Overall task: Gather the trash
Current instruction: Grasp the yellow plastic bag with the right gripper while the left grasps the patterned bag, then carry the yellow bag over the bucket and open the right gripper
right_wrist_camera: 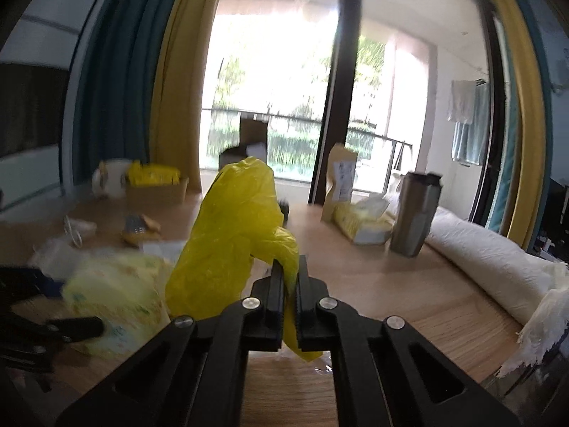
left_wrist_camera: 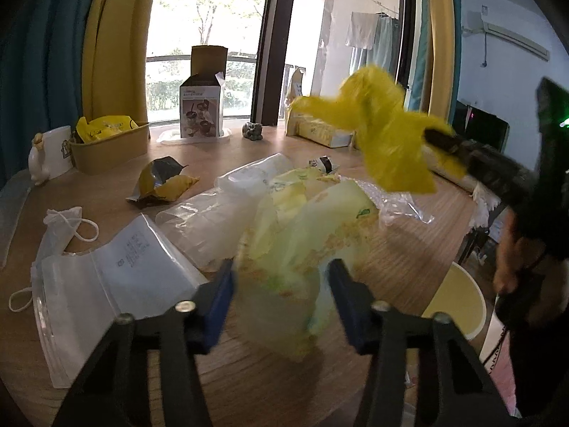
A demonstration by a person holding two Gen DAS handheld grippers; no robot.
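Two claws are at work, and you are in the picking-up step of the trash collection. Your right claw (right_wrist_camera: 291, 277) is clamped shut on a yellow plastic bag (right_wrist_camera: 234, 235), pinching a fold of it between the pads; the bag hangs clear above the counter (right_wrist_camera: 355, 259) and, seen from the left wrist, it dangles off to the right over the far half of the wood.

Your left claw (left_wrist_camera: 281, 284) stands partly open around a pale green-and-yellow wrapper (left_wrist_camera: 302, 227) that lies on the counter among clear plastic. The wrapper sits between the blue fingers (left_wrist_camera: 220, 299), but blur hides whether the pads press on it, so I cannot tell if you hold it.

More trash lies to the left: a clear zip bag (left_wrist_camera: 106, 284), a torn yellow foil packet (left_wrist_camera: 163, 183) and a small white drawstring pouch (left_wrist_camera: 60, 227). A pale yellow bin (left_wrist_camera: 458, 302) shows below the counter edge on the right.

Next, I judge, you need to squeeze the left claw fully onto the wrapper and lift it free of the film beneath it. Then open the yellow bag's mouth, which probably takes both claws, or carry the wrapper to the bin. Thin film slips easily, so grip a bunched fold.
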